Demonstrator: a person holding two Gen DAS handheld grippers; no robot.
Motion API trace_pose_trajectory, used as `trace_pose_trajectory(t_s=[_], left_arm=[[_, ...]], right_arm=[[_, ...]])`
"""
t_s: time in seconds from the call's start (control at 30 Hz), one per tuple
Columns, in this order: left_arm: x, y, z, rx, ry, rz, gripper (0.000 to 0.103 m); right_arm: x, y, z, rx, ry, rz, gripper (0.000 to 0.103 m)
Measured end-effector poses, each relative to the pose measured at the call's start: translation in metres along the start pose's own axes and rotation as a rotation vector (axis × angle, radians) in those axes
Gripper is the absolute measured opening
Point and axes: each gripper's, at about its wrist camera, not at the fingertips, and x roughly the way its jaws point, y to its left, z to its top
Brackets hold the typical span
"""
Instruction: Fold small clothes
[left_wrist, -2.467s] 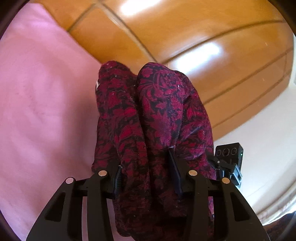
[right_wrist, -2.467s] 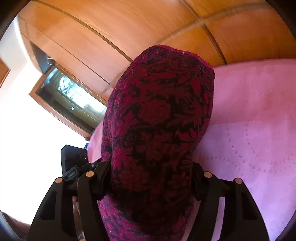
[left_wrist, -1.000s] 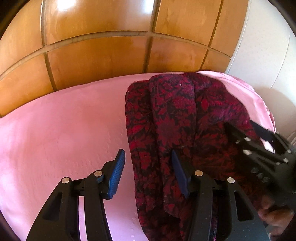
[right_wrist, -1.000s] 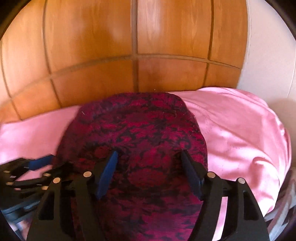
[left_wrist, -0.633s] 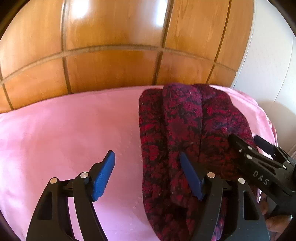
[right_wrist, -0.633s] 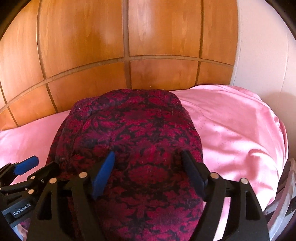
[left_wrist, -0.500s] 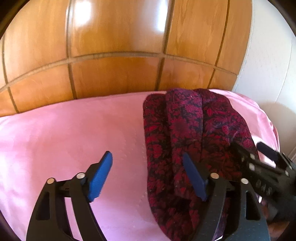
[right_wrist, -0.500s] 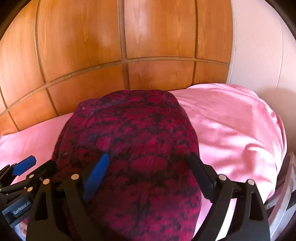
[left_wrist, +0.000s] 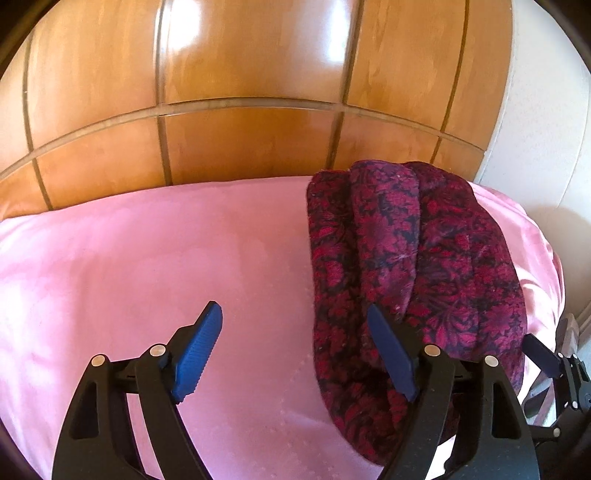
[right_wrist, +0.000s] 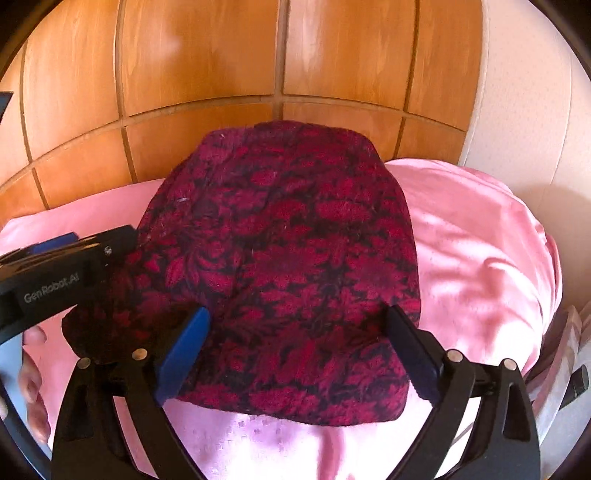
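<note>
A dark red flower-patterned garment (right_wrist: 284, 266) lies folded into a thick bundle on a pink bedcover (left_wrist: 155, 258), at the far right part of the bed, its far edge close against a wooden panelled headboard (left_wrist: 240, 92); in the left wrist view it shows as several stacked rolls of cloth (left_wrist: 406, 258) with bare pink cover to its left; the left gripper (left_wrist: 295, 350) stands spread, its left blue pad over bare bedcover and its right pad at the near left edge of the bundle, and whether that pad touches the cloth cannot be told; nothing is pinched in it; the right gripper (right_wrist: 295, 350) is widening its jaws, the near end of the bundle lying between the two blue pads, which stand beside the cloth rather than pressing it; in the right wrist view the left gripper's black body (right_wrist: 55, 273) reaches in from the left edge, next to the bundle, with fingers of a hand (right_wrist: 33, 365) beneath it; a pale wall (right_wrist: 528, 110) rises right of the headboard.
</note>
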Motion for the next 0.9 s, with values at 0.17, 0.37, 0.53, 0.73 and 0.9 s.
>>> trace_pose_trajectory(t_s=[0.17, 0.37, 0.53, 0.73, 0.9], left_arm=[[-0.014, 0.016, -0.003, -0.04, -0.022, 0.025, 0.086], [-0.041, 0.027, -0.013, -0.053, -0.073, 0.07, 0.092], [-0.066, 0.023, -0.022, -0.031, -0.136, 0.098, 0.098], [-0.076, 0.012, -0.024, -0.006, -0.132, 0.09, 0.099], [-0.078, 0.007, -0.026, 0.004, -0.118, 0.095, 0.099]], right_arm=[[-0.014, 0.003, 0.007, 0.013, -0.01, -0.003, 0.095], [-0.042, 0.008, 0.014, 0.028, -0.074, -0.106, 0.1], [-0.062, 0.013, 0.017, 0.058, -0.125, -0.17, 0.101], [-0.078, 0.013, 0.013, 0.086, -0.157, -0.186, 0.101], [-0.08, 0.007, 0.01, 0.107, -0.151, -0.181, 0.101]])
